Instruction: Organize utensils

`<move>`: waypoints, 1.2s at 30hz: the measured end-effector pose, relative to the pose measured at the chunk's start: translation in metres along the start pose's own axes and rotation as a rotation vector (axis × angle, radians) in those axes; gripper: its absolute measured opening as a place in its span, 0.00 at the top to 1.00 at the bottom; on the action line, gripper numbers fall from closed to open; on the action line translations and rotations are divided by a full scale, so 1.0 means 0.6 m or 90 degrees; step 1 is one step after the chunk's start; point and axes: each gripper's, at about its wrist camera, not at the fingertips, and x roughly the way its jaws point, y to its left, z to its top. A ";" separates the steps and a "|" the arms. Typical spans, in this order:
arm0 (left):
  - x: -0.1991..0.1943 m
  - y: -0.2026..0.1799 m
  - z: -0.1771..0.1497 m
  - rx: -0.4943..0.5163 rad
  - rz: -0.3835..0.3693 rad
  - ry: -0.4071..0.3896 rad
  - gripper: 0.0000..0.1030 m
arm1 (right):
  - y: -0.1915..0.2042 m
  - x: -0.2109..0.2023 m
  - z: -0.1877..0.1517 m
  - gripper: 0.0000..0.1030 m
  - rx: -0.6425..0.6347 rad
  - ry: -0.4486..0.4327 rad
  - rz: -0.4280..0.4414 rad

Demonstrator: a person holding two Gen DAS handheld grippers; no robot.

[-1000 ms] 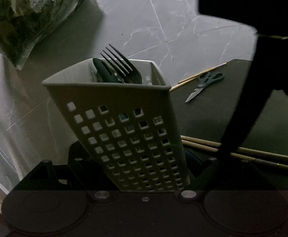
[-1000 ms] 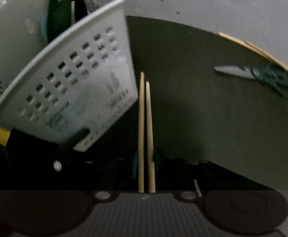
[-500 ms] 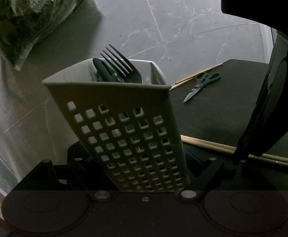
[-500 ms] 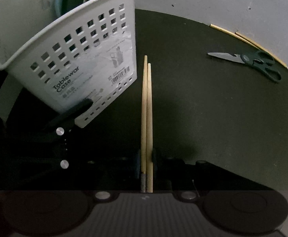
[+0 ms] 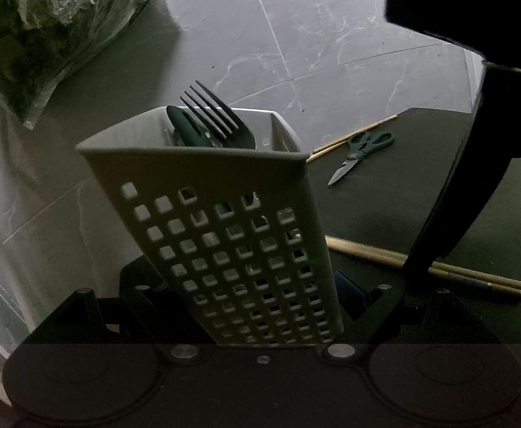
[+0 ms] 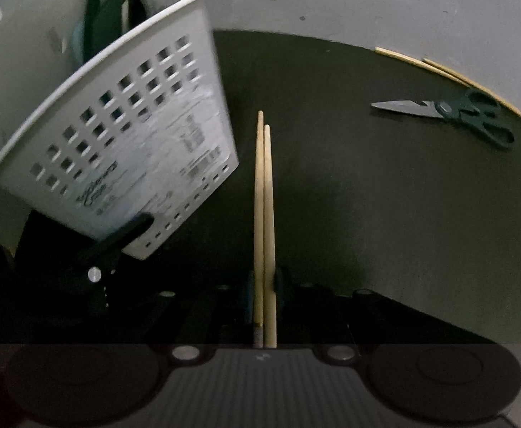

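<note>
Chopsticks (image 6: pixel 264 214), a wooden pair, sit clenched side by side in your right gripper (image 6: pixel 264 281), jaws tight on their thick ends, tips pointing out over the dark mat (image 6: pixel 385 214). Your left gripper (image 5: pixel 260 292) has its jaws grasping the white perforated tableware case (image 5: pixel 224 221), tilted, off the mat in the right wrist view. Inside the case: a dark fork (image 5: pixel 217 117), tines up, and other dark-handled utensils, hard to tell apart. Green-handled scissors (image 6: pixel 453 114) lie on the mat, well apart from the case. A second chopstick pair (image 6: pixel 435 67) rests along the mat's far edge, just beyond the scissors. A crumpled plastic bag (image 5: pixel 46 35) sits on the marbled grey desk (image 5: pixel 332 35).
</note>
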 end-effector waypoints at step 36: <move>-0.012 -0.003 -0.007 0.003 -0.001 -0.005 0.16 | -0.058 -0.191 -0.038 0.94 0.195 -0.451 0.170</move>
